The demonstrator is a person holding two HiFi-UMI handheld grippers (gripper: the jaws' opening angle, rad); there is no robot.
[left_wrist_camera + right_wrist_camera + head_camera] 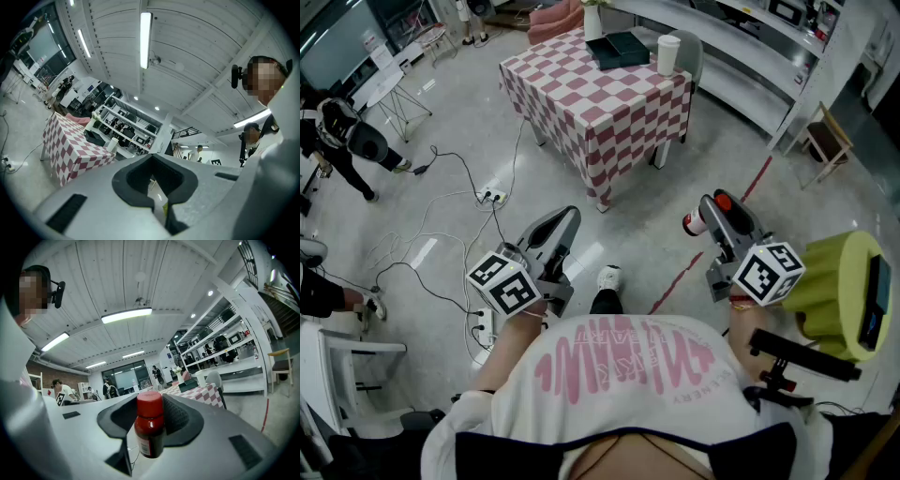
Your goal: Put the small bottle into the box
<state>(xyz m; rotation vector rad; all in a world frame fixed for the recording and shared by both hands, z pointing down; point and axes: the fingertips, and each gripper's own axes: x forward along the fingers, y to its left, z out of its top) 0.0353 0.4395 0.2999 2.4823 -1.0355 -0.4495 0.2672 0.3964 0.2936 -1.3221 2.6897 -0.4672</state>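
**Small bottle** (150,427): red cap, dark red-brown body, pale label low on one side. It is standing upright between the jaws of the right gripper (151,409), which are pressing on its body while the cap is rising clear above them.

**Box** (619,49): dark, low, squarish. It is sitting on the red-and-white checked table (581,103) near the far edge, well apart from the bottle.
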